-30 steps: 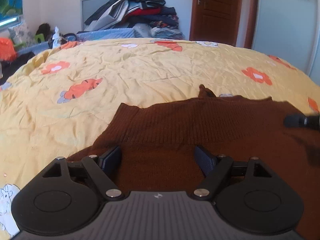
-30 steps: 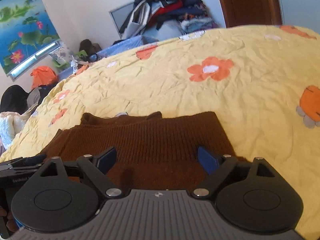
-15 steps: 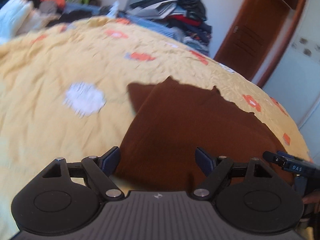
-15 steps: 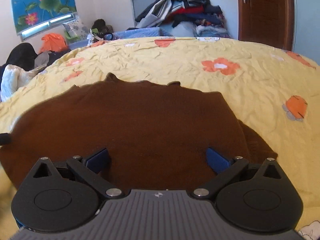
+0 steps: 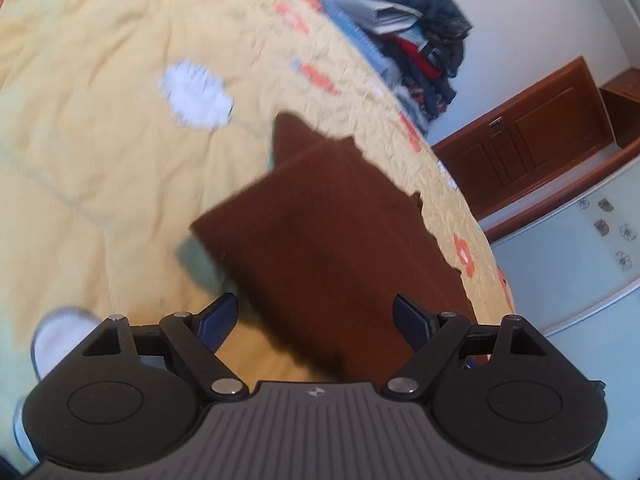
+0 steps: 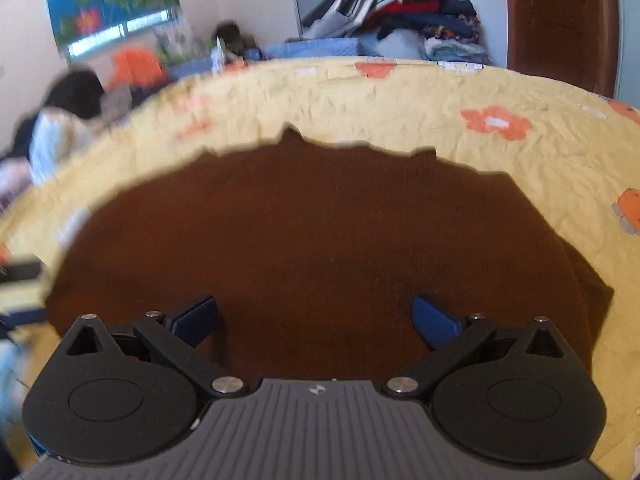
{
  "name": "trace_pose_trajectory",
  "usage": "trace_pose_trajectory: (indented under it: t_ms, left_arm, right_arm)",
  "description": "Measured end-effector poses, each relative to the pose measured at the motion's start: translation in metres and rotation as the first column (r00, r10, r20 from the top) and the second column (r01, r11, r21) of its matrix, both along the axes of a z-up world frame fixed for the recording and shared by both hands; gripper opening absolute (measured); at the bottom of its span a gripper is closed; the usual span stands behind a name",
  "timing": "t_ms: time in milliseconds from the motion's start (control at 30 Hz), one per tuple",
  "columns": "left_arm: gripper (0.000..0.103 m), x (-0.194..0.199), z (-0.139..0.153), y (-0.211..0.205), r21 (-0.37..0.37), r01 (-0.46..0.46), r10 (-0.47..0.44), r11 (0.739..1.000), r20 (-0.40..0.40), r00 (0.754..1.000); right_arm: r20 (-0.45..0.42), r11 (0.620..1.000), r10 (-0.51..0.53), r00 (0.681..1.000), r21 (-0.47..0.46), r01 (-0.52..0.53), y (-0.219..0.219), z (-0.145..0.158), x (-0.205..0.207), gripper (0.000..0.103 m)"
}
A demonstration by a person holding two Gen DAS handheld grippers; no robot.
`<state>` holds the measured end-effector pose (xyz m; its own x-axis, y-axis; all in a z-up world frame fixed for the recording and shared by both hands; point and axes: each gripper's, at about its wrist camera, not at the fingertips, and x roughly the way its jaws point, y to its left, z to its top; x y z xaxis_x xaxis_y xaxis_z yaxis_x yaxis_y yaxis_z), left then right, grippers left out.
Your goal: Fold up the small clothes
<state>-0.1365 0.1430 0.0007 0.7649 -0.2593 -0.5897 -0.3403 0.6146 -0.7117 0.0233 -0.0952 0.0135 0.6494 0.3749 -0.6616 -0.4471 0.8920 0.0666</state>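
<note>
Dark brown knitted sweater (image 6: pixel 320 248) lies flat on yellow flowered bedsheet (image 6: pixel 460 92), looks folded once, edges bumpy. Left gripper (image 5: pixel 316 316) spread wide, holds nothing, hangs over sweater's near left corner. Right gripper (image 6: pixel 314 318) spread wide too, empty, above near edge. More folds likely left to do.

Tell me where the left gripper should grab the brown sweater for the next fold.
Probably the near left corner of the brown sweater, entered from the left side. That edge casts a shadow on the yellow bedsheet, so a finger may slip under. The left gripper is open.
</note>
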Motion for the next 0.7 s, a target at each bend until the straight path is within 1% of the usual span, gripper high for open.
trace_pose_trajectory:
  t_ms: [33, 67, 100, 167, 200, 233, 300, 333, 367, 400, 467, 500, 533, 600, 633, 667, 700]
  left_arm:
    - [0.085, -0.005, 0.0, 0.0, -0.006, -0.011, 0.011, 1.0, -0.002, 1.0]
    - [0.085, -0.007, 0.001, 0.0, -0.006, -0.016, 0.016, 1.0, -0.009, 1.0]
    - [0.085, -0.008, 0.0, 0.001, -0.013, -0.018, 0.017, 1.0, -0.009, 1.0]
    - [0.085, -0.006, -0.002, 0.004, -0.025, -0.046, 0.046, 0.999, -0.001, 0.999]
    - [0.085, -0.003, -0.003, 0.006, -0.027, -0.068, 0.068, 0.997, 0.004, 0.998]
    - [0.085, 0.002, -0.003, 0.007, -0.02, -0.081, 0.081, 0.997, 0.011, 0.997]
    - [0.085, 0.012, -0.003, 0.008, -0.001, -0.11, 0.11, 0.994, 0.025, 0.994]
    - [0.085, 0.017, -0.003, 0.006, 0.012, -0.119, 0.119, 0.993, 0.028, 0.993]
    - [0.084, 0.023, -0.001, 0.004, 0.027, -0.12, 0.119, 0.992, 0.026, 0.993]
    - [0.084, 0.027, 0.0, 0.001, 0.036, -0.12, 0.119, 0.992, 0.025, 0.993]
    - [0.083, 0.034, 0.0, -0.005, 0.062, -0.114, 0.112, 0.992, 0.034, 0.993]
    - [0.07, 0.038, 0.001, -0.009, 0.095, -0.121, 0.119, 0.988, 0.028, 0.992]
    - [0.045, 0.042, 0.002, -0.012, 0.123, -0.124, 0.124, 0.985, 0.01, 0.992]
    - [0.022, 0.049, 0.002, -0.015, 0.164, -0.144, 0.153, 0.976, -0.045, 0.987]
    - [0.019, 0.052, 0.003, -0.017, 0.174, -0.151, 0.164, 0.973, -0.06, 0.985]
    - [0.012, 0.054, 0.007, -0.022, 0.203, -0.148, 0.164, 0.968, -0.063, 0.985]
    - [0.011, 0.057, 0.014, -0.03, 0.256, -0.139, 0.158, 0.957, -0.056, 0.986]
  right_arm:
    - [-0.015, 1.0, -0.003, 1.0, 0.0, 0.003, 0.003, 0.005, 0.0, 0.103]
    - [-0.015, 1.0, -0.003, 1.0, 0.03, 0.003, 0.003, 0.011, -0.002, 0.103]
    - [-0.001, 0.998, 0.008, 1.0, 0.064, -0.007, 0.003, 0.018, -0.004, 0.103]
    - [0.03, 0.995, 0.027, 0.999, 0.092, -0.029, 0.005, 0.024, -0.006, 0.103]
    - [0.027, 0.995, 0.032, 0.999, 0.094, -0.034, 0.008, 0.023, -0.006, 0.103]
    - [0.006, 0.995, 0.037, 0.999, 0.096, -0.037, 0.01, 0.017, -0.005, 0.103]
    - [-0.067, 0.995, 0.038, 0.997, 0.097, -0.031, 0.009, -0.004, 0.002, 0.103]
    - [0.002, 0.995, 0.047, 0.999, 0.082, -0.047, 0.008, -0.006, -0.006, 0.103]
    - [0.001, 0.996, 0.057, 0.998, 0.065, -0.057, 0.01, -0.006, -0.011, 0.103]
    - [-0.009, 0.996, 0.048, 0.999, 0.07, -0.047, 0.01, -0.002, -0.013, 0.103]
    - [-0.025, 0.986, 0.038, 0.999, 0.162, -0.034, -0.001, 0.009, -0.016, 0.103]
    - [-0.028, 0.977, 0.033, 0.999, 0.212, -0.027, -0.009, 0.015, -0.017, 0.103]
    - [-0.025, 0.968, 0.02, 0.999, 0.251, -0.013, -0.018, 0.02, -0.017, 0.103]
    - [-0.028, 0.951, -0.009, 1.0, 0.31, 0.017, -0.037, 0.031, -0.017, 0.103]
    - [-0.037, 0.94, -0.021, 0.999, 0.34, 0.032, -0.047, 0.035, -0.016, 0.103]
    - [-0.049, 0.927, -0.029, 0.998, 0.373, 0.045, -0.058, 0.038, -0.015, 0.103]
    - [-0.062, 0.911, -0.034, 0.998, 0.409, 0.056, -0.07, 0.041, -0.014, 0.103]
